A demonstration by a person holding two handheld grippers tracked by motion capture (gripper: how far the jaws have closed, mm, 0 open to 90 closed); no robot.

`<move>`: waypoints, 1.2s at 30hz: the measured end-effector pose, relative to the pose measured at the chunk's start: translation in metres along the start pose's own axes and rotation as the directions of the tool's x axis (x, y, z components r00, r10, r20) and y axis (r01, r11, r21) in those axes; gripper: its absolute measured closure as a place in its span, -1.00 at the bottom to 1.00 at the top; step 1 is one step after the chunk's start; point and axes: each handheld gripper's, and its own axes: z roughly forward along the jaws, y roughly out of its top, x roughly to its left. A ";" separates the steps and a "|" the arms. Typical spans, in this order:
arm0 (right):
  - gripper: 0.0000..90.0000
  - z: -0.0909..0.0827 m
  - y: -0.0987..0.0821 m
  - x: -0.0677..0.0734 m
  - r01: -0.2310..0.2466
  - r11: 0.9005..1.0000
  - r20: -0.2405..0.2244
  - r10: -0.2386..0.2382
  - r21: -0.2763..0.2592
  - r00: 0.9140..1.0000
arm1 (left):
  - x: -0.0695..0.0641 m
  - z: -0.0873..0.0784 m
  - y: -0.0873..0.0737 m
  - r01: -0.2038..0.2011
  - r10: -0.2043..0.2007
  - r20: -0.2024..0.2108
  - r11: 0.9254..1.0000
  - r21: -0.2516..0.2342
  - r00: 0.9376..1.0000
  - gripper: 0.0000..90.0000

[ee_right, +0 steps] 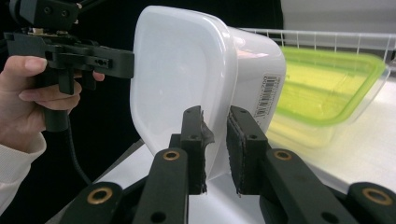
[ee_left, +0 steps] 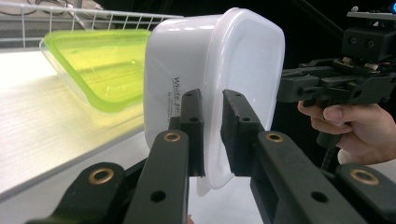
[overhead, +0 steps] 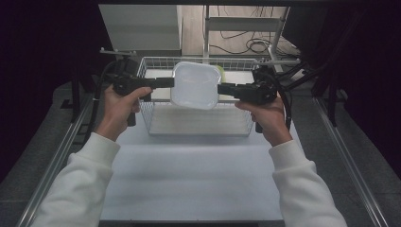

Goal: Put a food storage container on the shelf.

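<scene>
Dark curtains close in the work area on both sides, and a pale grey table fills the middle of the high view, with a white wire basket standing at its far end. Held in the air above the basket is a white plastic container with its lid on, tipped up so that the lid faces the person. The left gripper clamps the container's rim from one side and the right gripper clamps the opposite rim. In the left gripper view the two black jaws pinch the lid's edge between their pads, and the right gripper view shows the same pinch on the other edge. Behind the white container, inside the basket, a green-lidded clear container leans tilted against the wire wall. White sleeves cover both of the person's forearms.
</scene>
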 end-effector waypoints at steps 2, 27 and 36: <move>0.69 0.000 0.005 0.000 0.007 1.000 0.001 -0.007 0.000 1.000 | 0.000 0.000 0.004 -0.003 0.003 -0.002 1.000 -0.004 1.000 0.76; 0.70 0.025 0.056 -0.039 -0.047 0.998 0.035 0.046 0.034 0.998 | 0.039 0.029 0.042 0.079 -0.079 -0.005 0.997 -0.008 0.997 0.76; 0.69 0.038 0.060 -0.060 -0.115 0.992 0.033 0.113 0.051 0.993 | 0.053 0.041 0.046 0.139 -0.139 -0.006 0.990 0.015 0.990 0.76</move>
